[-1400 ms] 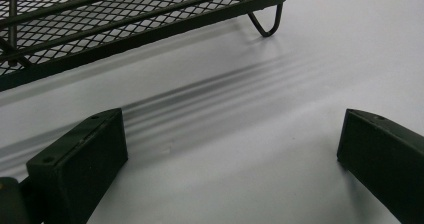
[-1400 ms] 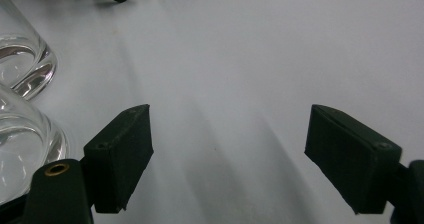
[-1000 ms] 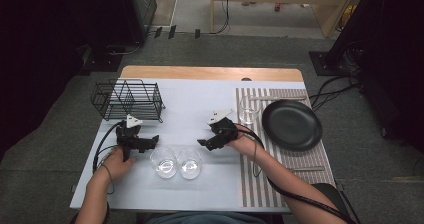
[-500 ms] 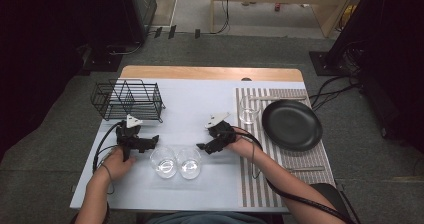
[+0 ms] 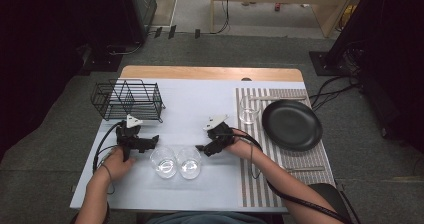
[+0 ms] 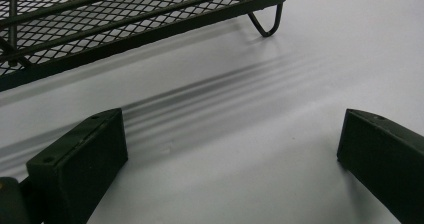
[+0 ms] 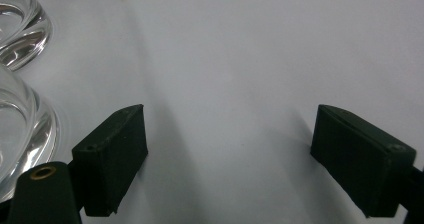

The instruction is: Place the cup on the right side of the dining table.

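Two clear glasses sit side by side, touching or nearly so, on the pale table cover (image 5: 200, 109), in front of the wire rack (image 5: 128, 99) and nearer the person than it. The left glass (image 5: 164, 161) lies just off the rack's near right corner; the right glass (image 5: 189, 162) stands just beyond it, farther from the rack.

The left gripper (image 5: 150, 143) rests just left of the left glass, close in front of the rack, its jaws spread wide with bare cover between them and the rack's mesh base (image 6: 125, 19) ahead. The right gripper (image 5: 202, 148) lies just right of the right glass, farther from the rack, jaws likewise released and empty; both glasses (image 7: 20, 119) show at its left jaw.

Well right of the rack lie a striped mat (image 5: 260, 179), a third glass (image 5: 248, 110) and a black plate (image 5: 292, 125).
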`<state>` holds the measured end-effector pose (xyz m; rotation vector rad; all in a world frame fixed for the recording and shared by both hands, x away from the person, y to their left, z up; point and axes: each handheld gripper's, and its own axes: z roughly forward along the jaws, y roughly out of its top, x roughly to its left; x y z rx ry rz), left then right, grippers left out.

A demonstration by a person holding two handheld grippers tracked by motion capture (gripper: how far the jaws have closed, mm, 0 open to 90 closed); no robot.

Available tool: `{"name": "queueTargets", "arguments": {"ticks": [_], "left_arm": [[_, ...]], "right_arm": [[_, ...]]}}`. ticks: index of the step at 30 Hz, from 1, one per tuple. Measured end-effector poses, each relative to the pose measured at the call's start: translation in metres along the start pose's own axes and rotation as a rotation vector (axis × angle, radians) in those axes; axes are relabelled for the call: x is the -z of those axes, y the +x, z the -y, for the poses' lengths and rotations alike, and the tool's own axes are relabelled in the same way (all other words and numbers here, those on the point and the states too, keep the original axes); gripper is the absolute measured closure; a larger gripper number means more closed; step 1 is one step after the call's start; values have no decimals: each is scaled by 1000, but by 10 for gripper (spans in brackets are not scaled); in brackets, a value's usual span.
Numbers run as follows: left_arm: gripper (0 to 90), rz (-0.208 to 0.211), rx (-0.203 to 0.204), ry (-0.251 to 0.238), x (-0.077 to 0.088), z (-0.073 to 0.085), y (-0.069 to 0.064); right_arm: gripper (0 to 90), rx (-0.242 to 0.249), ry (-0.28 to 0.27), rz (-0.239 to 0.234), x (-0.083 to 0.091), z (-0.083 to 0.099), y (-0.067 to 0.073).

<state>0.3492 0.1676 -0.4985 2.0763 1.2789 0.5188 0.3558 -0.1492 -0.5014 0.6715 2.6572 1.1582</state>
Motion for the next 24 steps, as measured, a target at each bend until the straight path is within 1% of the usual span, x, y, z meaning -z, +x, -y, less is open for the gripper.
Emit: {"name": "queueTargets", "arguments": {"ticks": [9,10,11,14,24], "left_arm": [[0,0,0,0,0,0,0],[0,0,0,0,0,0,0],[0,0,0,0,0,0,0],[0,1,0,0,0,0,0],[0,0,0,0,0,0,0]], "right_arm": [[144,0,-1,0,0,0,0],[144,12,-3,3,0,0,0],[145,20,-3,-5,0,0,-1],[147,19,3,-18,1,0,-3],[145,21,-1,-15,0,0,-2]]}}
